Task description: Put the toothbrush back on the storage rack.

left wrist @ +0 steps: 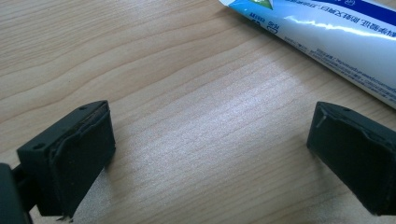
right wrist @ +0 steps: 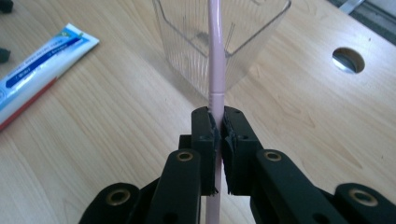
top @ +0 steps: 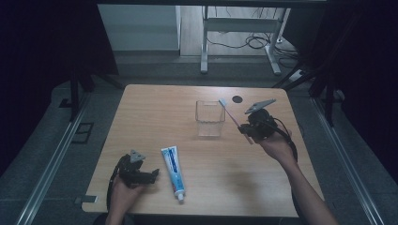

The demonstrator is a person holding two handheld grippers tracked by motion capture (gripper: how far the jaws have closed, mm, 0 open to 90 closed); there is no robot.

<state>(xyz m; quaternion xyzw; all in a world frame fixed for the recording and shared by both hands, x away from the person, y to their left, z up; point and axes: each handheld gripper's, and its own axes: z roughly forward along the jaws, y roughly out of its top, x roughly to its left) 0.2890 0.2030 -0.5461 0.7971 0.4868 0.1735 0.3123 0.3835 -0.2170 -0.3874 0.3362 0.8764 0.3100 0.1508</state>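
We hold the right hand-held gripper (right wrist: 218,122) raised over the desk (top: 155,108), its jaws clamped tight on the pink handle of a toothbrush (right wrist: 216,60). The brush (top: 228,112) slants up toward a clear cup (top: 209,119), its head at the cup's right rim. Our left hand-held gripper (left wrist: 212,154) rests low at the desk's near edge, jaws spread wide and empty, with the toothpaste (top: 173,171) lying just beside it.
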